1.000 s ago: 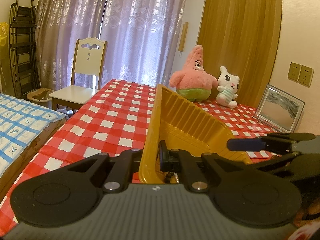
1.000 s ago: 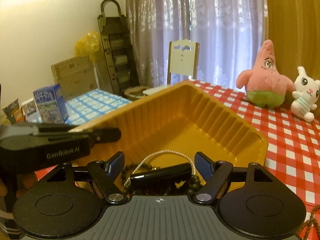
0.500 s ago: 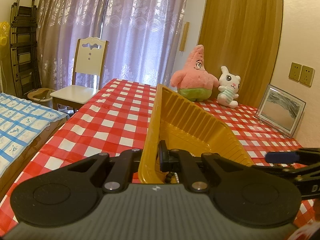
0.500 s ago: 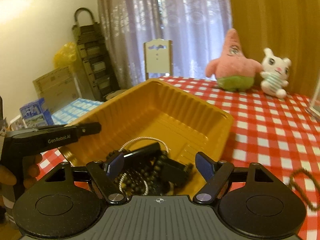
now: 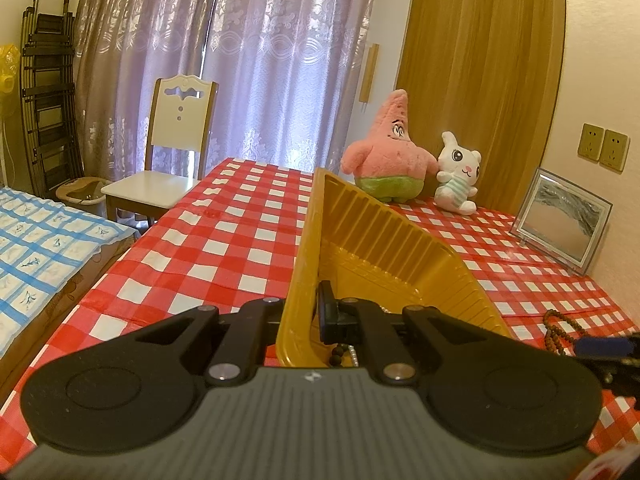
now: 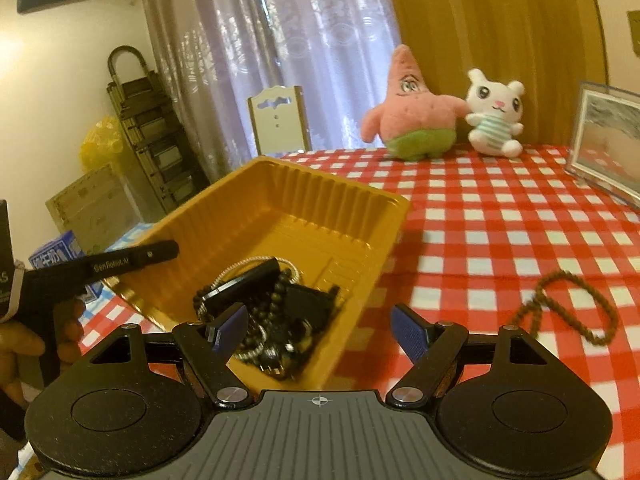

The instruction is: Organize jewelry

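— Left gripper point(image 5: 308, 312)?
— Clamped on the near wall of the ribbed yellow plastic tray point(image 6: 304, 216), frame centre.
— Right gripper point(image 6: 320, 326)?
— Spread wide, empty. Brown bead bracelet point(image 6: 568, 308) lies lower right on the checked tablecloth point(image 6: 500, 208).

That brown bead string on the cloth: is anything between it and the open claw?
Nothing visible. The bead string lies on bare tablecloth, right of the open right gripper; the tray sits left.

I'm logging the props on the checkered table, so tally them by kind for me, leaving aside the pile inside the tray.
Plush toys: 2, the pink star and the white bunny
Yellow trays: 1
Picture frames: 1
Loose brown bead strings: 1
Total: 5
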`<state>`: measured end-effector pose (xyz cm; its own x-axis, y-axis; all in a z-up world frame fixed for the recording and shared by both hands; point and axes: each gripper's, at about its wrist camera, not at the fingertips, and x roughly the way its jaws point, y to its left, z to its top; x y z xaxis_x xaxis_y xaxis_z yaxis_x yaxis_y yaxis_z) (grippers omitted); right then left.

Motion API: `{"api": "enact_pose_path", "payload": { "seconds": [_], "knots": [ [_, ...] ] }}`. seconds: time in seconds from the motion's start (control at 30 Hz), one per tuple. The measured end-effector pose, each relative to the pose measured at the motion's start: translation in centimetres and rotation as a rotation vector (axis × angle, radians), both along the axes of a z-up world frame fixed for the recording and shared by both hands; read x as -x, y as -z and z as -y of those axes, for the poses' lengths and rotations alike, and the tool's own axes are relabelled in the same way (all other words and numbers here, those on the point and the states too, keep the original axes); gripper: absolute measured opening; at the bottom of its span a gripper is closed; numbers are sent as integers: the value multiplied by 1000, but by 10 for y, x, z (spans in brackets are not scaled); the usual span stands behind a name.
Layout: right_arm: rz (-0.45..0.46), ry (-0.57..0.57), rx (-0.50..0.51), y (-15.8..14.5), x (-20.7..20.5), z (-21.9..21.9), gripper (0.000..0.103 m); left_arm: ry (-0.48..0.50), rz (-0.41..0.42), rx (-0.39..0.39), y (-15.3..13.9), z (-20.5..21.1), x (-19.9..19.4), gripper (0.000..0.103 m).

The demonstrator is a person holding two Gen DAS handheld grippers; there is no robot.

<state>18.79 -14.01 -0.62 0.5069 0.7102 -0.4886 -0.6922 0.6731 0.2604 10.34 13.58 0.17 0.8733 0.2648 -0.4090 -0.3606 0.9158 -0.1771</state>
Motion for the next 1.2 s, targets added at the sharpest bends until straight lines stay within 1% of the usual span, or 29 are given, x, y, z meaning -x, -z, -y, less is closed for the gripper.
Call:
{"api": "enact_pose_path", "payload": {
  "seconds": [0.23,0.37,0.53,0.63,0.8,0.87,0.97,1.2],
  "knots": [
    [-31,45,17,8,9,25,78,0,-1,-2,0,0,0,7],
    [-29,75,35,10,13,35,78,0,0,-3,0,0,0,7],
    [-48,126,57,15,5,48,78,0,0,-1,0,0,0,7],
    [-35,175,86,18,1,55,78,0,0,-2,0,0,0,7],
    [-10,224,133,21,-6,64,77,0,0,-2,0,0,0,7],
    [-7,233,145,23,-9,65,68,0,0,-3,0,0,0,7],
    [-18,252,158,26,-17,65,58,0,-1,-3,0,0,0,7],
    [9,309,230,31,-47,71,44,1,-2,-4,0,0,1,7]
  ]
}}
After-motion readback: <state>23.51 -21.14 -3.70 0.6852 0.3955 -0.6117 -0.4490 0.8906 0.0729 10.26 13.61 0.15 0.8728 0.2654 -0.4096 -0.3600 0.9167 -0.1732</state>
